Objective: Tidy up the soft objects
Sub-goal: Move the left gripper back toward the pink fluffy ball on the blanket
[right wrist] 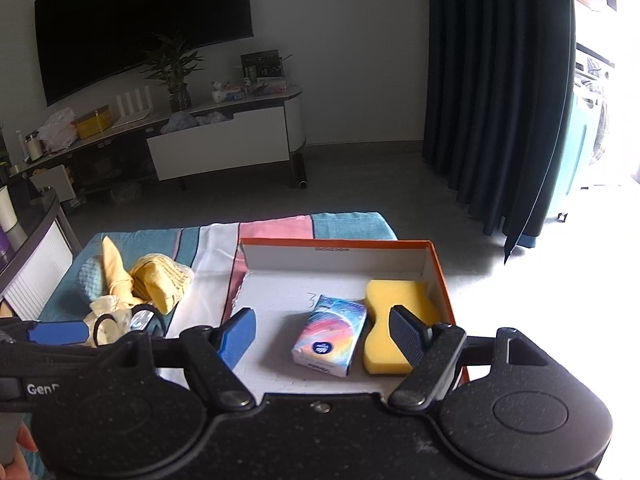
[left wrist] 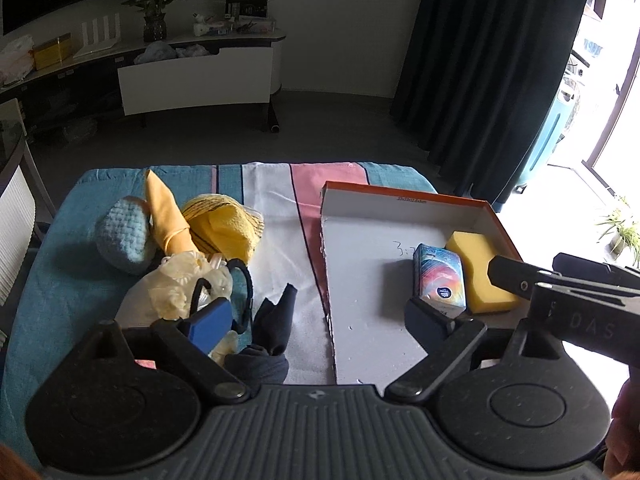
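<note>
An orange-rimmed cardboard box lies on the table's right. It holds a yellow sponge and a colourful tissue pack. A pile of soft items lies to the left: a light-blue knitted piece, a yellow cloth, a yellow striped cloth, a cream bag and a dark navy cloth. My left gripper is open above the navy cloth and box edge. My right gripper is open above the tissue pack.
A striped tablecloth covers the table. Black-handled scissors lie on the cream bag. Beyond are a TV stand, a dark curtain and a bright window at right. A white chair stands at left.
</note>
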`<act>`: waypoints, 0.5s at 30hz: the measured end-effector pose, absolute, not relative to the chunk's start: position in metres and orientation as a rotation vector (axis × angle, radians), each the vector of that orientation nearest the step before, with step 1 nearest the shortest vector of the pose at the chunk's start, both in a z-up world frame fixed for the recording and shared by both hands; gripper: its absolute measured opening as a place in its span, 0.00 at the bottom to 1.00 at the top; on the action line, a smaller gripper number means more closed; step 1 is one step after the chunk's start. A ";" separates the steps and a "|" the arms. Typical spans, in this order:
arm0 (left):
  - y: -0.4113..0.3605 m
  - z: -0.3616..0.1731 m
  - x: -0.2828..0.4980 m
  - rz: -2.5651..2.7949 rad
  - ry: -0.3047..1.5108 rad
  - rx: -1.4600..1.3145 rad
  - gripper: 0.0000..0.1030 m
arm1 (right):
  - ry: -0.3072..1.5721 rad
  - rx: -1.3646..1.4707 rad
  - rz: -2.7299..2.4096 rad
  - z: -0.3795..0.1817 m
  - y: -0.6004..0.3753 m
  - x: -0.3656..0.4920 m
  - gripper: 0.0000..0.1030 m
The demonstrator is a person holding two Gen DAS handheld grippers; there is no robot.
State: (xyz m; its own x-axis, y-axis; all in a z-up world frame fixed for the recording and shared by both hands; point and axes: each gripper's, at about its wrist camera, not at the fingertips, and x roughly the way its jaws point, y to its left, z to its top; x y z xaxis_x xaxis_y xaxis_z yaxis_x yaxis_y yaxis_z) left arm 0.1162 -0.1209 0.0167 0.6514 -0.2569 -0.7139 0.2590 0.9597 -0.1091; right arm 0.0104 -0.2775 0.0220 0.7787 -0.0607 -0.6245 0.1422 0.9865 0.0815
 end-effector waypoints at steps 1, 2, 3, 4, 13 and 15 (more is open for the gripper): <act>-0.119 0.016 0.115 -0.288 0.810 0.002 0.93 | 0.670 0.126 -0.105 0.022 -0.275 0.010 0.85; -0.117 0.016 0.114 -0.283 0.810 0.001 0.93 | 0.672 0.125 -0.101 0.022 -0.273 0.010 0.85; -0.115 0.016 0.113 -0.279 0.810 0.000 0.93 | 0.673 0.125 -0.098 0.022 -0.271 0.010 0.85; -0.112 0.016 0.112 -0.273 0.809 -0.001 0.93 | 0.674 0.124 -0.094 0.021 -0.269 0.010 0.85; -0.092 0.014 0.108 -0.241 0.810 -0.036 0.93 | 0.687 0.108 -0.057 0.018 -0.250 0.010 0.85; -0.087 0.015 0.106 -0.234 0.809 -0.039 0.93 | 0.690 0.106 -0.048 0.018 -0.246 0.011 0.85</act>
State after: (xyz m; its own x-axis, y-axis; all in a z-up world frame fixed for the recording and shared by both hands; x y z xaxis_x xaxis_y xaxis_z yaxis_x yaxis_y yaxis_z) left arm 0.1055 -0.0871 0.0145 0.6656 -0.2221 -0.7125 0.1926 0.9735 -0.1235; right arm 0.0106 -0.2458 0.0179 0.7706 -0.0088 -0.6373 0.0788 0.9936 0.0815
